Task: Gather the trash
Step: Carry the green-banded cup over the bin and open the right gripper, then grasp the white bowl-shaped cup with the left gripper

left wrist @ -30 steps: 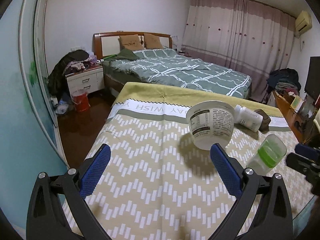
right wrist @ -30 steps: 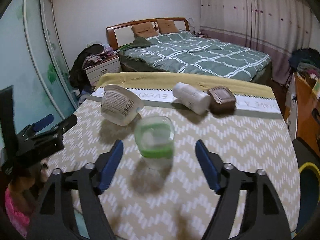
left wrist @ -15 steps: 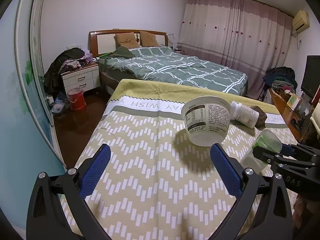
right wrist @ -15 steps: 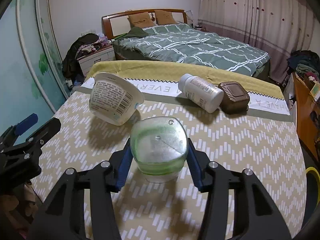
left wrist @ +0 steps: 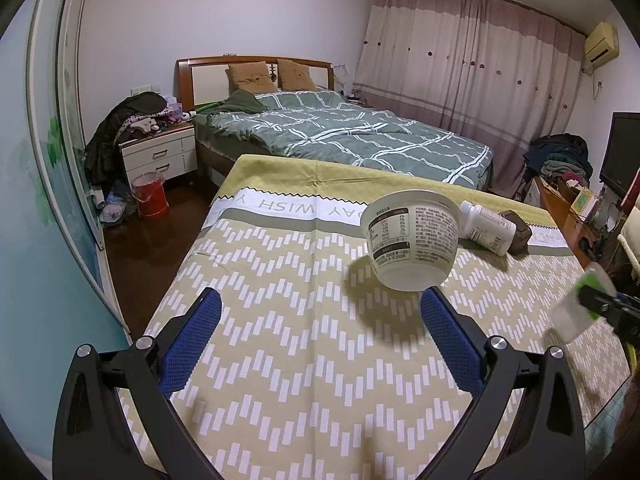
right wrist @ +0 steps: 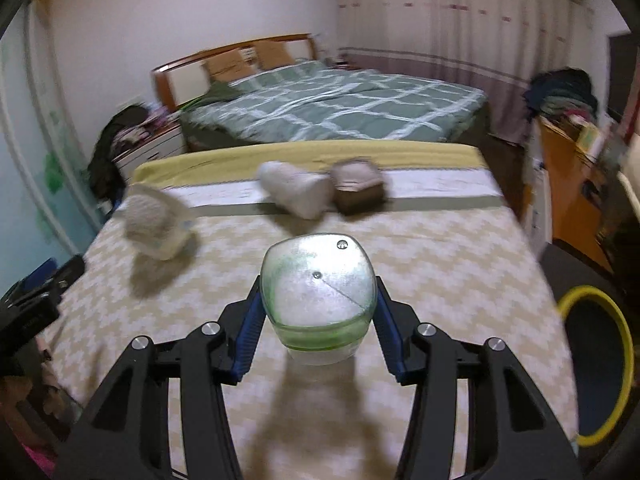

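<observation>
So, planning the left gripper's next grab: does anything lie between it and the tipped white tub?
Nothing: only bare patterned tablecloth lies between the open left gripper and the white tub, seen in the left wrist view.

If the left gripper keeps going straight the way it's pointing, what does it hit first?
Probably the patterned tablecloth itself: the left gripper points down at bare cloth. The white tub lies ahead, slightly right of centre, so depth is unclear.
</observation>
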Action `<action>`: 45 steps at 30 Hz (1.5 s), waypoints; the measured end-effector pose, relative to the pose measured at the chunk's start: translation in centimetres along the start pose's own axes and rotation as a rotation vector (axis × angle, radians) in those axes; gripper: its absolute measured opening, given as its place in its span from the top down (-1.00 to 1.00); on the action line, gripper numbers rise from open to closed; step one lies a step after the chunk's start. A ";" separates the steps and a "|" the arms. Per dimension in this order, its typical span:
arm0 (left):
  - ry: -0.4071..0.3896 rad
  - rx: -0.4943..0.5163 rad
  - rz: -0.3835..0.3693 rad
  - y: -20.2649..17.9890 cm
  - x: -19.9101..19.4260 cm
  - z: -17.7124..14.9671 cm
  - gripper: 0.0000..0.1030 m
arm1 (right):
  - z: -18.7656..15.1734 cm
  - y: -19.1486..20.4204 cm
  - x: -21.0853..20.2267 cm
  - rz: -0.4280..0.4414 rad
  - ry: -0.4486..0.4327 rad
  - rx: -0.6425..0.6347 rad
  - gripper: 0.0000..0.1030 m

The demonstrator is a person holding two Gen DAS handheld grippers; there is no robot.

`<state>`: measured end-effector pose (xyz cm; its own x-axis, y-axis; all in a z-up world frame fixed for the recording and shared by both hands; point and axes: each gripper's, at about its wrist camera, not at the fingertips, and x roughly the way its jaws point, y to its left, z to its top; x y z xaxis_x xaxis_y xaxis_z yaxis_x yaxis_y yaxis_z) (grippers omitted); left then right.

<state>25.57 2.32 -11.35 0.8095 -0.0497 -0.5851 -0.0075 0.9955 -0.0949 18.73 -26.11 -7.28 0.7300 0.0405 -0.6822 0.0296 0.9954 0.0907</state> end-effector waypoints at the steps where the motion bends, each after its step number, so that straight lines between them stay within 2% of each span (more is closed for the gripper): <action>1: 0.000 0.000 0.000 0.0 0.0 0.0 -0.90 | -0.1 -0.9 -0.2 -0.016 -0.002 0.016 0.05; 12: 0.006 0.002 0.003 -0.1 0.1 0.0 -0.90 | -2.2 -15.6 -4.9 -0.322 -0.065 0.278 0.05; 19: 0.009 0.002 0.004 -0.2 0.1 -0.1 -0.90 | -4.2 -21.1 -5.0 -0.448 -0.036 0.399 0.05; 24: 0.011 0.001 0.004 -0.1 0.2 -0.1 -0.90 | -5.2 -22.5 -4.4 -0.507 -0.018 0.435 0.02; 27: 0.011 0.003 0.004 -0.1 0.2 -0.1 -0.90 | -5.3 -22.5 -3.9 -0.508 -0.014 0.438 -0.03; 29: 0.011 0.003 0.005 -0.1 0.2 -0.2 -0.90 | -5.3 -22.4 -4.1 -0.524 -0.035 0.439 -0.07; 39: 0.025 0.032 0.026 -0.8 0.5 -0.5 -0.90 | -5.5 -22.5 -4.2 -0.521 -0.037 0.449 -0.13; 45: 0.094 0.087 -0.022 -3.3 0.7 0.8 -0.90 | -5.5 -22.4 -4.1 -0.508 -0.036 0.445 -0.19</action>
<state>26.59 -0.89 -10.82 0.7503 -0.0753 -0.6568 0.0642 0.9971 -0.0410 11.35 -48.09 -10.47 0.5731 -0.4339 -0.6951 0.6480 0.7592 0.0604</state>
